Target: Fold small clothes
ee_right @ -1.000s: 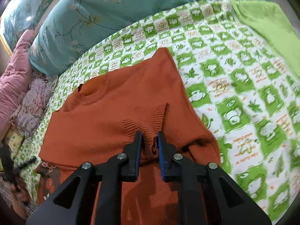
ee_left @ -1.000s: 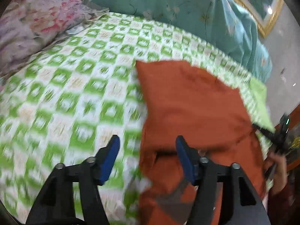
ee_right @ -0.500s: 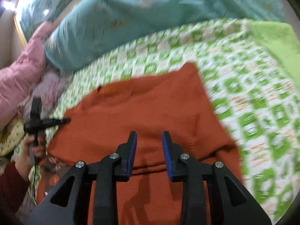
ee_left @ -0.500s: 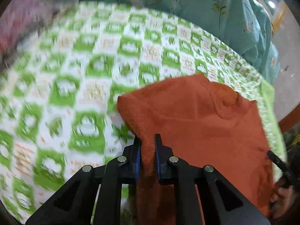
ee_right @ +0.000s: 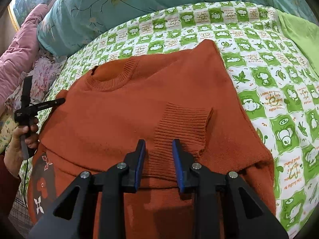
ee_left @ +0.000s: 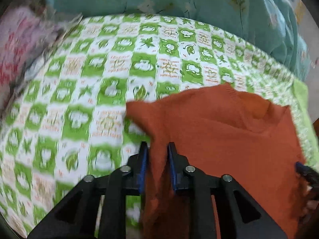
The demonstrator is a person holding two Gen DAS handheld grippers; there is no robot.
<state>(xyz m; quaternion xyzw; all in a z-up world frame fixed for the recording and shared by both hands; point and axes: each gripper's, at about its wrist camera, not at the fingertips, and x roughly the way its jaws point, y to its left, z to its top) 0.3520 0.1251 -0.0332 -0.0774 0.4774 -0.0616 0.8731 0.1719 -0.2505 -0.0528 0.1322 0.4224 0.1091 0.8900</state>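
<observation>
One orange sweater (ee_right: 139, 103) lies on the checked bed sheet (ee_right: 279, 103). Soft, limp knit; best taken at a seam or ribbed cuff (ee_right: 179, 123). Left tongs (ee_left: 156, 159) are opening, a sleeve fold between them. Right tongs (ee_right: 158, 157) stand parted over the cuff, gripping nothing. Near hem is cut off.

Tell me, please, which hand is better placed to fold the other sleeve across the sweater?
Left, probably. The left tongs already straddle a fold of the orange sweater, jaws opening. The right tongs hover open over the sleeve cuff.
</observation>
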